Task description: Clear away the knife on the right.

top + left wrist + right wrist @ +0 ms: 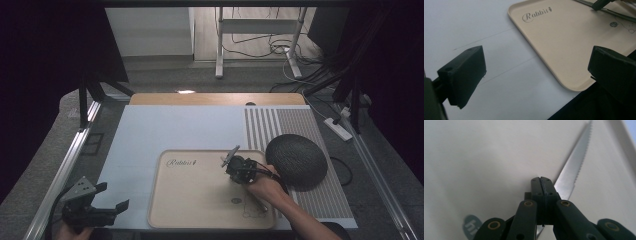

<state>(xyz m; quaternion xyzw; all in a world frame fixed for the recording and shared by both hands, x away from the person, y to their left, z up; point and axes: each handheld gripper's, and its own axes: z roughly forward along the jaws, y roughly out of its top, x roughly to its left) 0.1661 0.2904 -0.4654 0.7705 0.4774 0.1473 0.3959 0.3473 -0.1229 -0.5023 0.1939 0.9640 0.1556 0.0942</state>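
Lying on the beige tray (200, 200), a serrated knife (571, 172) is the central item; its blade runs along the tray surface and passes under the right tongs (541, 182), whose jaws are pressed together over it. Whether the jaws actually clamp the knife cannot be told. In the high view the right tongs (237, 167) sit over the tray's right half, held by a hand (265, 190) entering from the bottom edge. In the left gripper view the knife (614, 13) crosses the tray's far corner. The tray (564, 45) carries the word "Rabbit" near one corner and a small line drawing near the opposite one.

The left tongs (107, 197) are off the tray, near the tabletop's front left corner, jaws wide apart and empty (534, 72). A dark dome-shaped textured object (296, 161) rests just right of the tray, on a striped mat (290, 122). The tray sits on a white sheet (165, 130) covering the tabletop (215, 98).
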